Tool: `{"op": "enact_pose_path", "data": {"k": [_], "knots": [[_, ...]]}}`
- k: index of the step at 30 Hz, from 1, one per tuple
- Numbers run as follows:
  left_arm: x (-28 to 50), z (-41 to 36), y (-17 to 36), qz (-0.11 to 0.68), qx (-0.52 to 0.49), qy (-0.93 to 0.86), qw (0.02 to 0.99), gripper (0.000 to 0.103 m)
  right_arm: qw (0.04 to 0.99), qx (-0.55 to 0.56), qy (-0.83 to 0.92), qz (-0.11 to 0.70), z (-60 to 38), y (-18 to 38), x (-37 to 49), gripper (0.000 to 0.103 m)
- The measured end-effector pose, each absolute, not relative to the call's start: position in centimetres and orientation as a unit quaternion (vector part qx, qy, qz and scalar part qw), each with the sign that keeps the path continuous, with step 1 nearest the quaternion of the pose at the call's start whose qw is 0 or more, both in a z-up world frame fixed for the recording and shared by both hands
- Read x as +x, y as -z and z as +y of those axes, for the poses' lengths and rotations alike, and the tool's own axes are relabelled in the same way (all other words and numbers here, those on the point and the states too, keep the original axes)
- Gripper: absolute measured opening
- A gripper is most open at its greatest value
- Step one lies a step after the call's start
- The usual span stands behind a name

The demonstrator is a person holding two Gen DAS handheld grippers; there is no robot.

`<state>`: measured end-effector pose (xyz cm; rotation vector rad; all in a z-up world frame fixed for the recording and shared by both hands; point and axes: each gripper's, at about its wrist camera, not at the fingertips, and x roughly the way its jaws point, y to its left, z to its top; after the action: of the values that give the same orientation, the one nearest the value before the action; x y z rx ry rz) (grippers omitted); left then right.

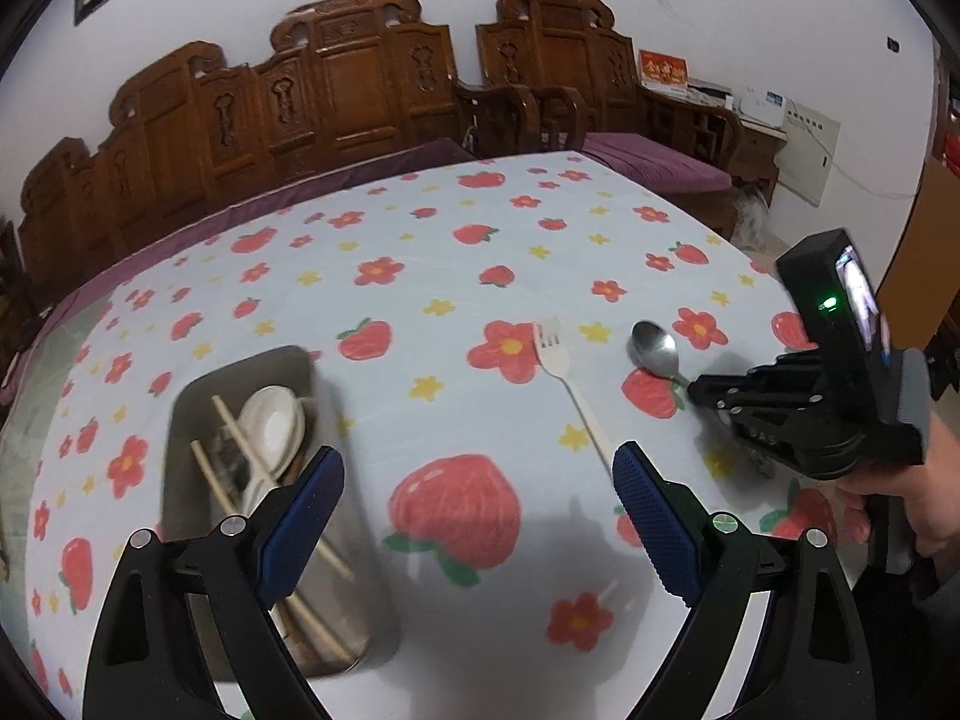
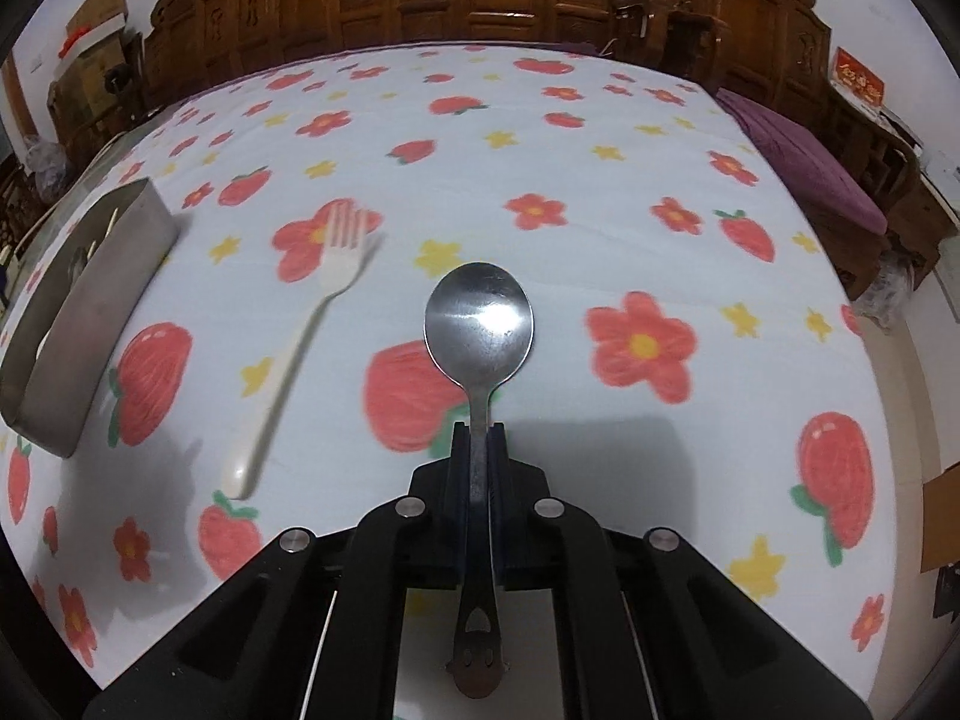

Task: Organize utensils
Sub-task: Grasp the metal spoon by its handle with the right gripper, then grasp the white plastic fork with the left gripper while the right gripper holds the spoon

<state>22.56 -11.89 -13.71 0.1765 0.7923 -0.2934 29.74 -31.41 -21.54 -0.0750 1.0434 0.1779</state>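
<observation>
My right gripper (image 2: 478, 429) is shut on the handle of a metal spoon (image 2: 479, 324), bowl pointing forward just above the tablecloth. It also shows in the left wrist view (image 1: 699, 387) with the spoon (image 1: 654, 348). A white plastic fork (image 2: 300, 342) lies on the cloth left of the spoon, and shows in the left wrist view (image 1: 570, 390). A metal tray (image 1: 240, 378) holds chopsticks (image 1: 252, 450) and a white spoon (image 1: 273, 426); it shows at the left of the right wrist view (image 2: 90, 312). My left gripper (image 1: 477, 480) is open and empty, its left finger over the tray.
The table is covered with a white cloth with strawberries and flowers (image 1: 420, 228). Carved wooden benches (image 1: 336, 96) with purple cushions (image 2: 804, 162) stand along the far and right edges.
</observation>
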Motion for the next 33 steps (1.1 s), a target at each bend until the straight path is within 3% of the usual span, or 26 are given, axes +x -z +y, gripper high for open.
{"op": "enact_pose_path", "data": {"k": [9,16,23,25,30,33], "knots": [[26.5,-16.4,16.3,0.407,0.102,0.162,0.893,0.087,0.871,0.005,-0.083,0.484,-34.3,20.8,29.8,0.007],[29.2,-18.9,19.1,0.443,0.102,0.177,0.873,0.058,0.875,0.034,-0.092,0.474,-35.2,20.0,29.9,0.007],[30.9,-20.0,21.0,0.473,0.094,0.174,0.858,0.037,0.879,0.049,-0.097,0.464,-35.6,19.3,30.1,0.007],[31.2,-20.1,21.5,0.48,0.094,0.166,0.856,0.026,0.879,0.051,-0.098,0.465,-35.6,19.2,30.1,0.007],[31.3,-19.8,21.8,0.481,0.086,0.159,0.858,0.021,0.878,0.051,-0.1,0.464,-35.4,19.3,30.1,0.007],[31.4,-19.8,21.8,0.481,0.087,0.16,0.858,0.007,0.878,0.049,-0.101,0.465,-35.2,19.3,30.0,0.007]]}}
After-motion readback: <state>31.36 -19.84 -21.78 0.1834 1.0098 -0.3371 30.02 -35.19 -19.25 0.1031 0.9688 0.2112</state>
